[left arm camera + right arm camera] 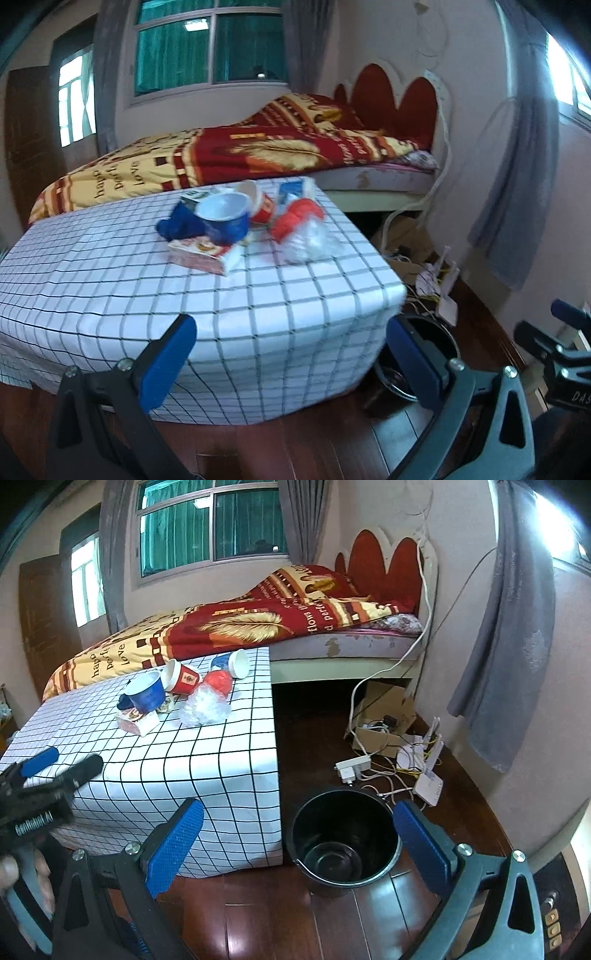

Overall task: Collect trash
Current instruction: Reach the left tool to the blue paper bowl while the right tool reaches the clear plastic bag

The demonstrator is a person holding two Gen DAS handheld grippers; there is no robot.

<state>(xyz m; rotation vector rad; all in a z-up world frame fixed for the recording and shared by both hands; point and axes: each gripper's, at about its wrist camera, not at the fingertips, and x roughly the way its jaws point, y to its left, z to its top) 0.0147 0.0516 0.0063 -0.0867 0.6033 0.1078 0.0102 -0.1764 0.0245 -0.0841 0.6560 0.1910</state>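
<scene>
Left wrist view: your left claw (291,363) is wide open and holds nothing. The trash pile sits far ahead on the checked table (110,280), with the blue cup (223,218) tipped, mouth facing you.

Right wrist view: your right claw (297,847) is wide open and empty too. The black bucket (343,843) stands upright between its fingers, mouth up, ready for trash. The red cup (183,679) lies on its side, far ahead to the left.

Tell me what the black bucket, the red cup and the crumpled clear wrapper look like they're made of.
Black bucket: probably plastic, glossy, with a thin metal-looking handle. Red cup: likely paper, matte with a white inside. Clear wrapper: thin plastic film, translucent and creased.
</scene>
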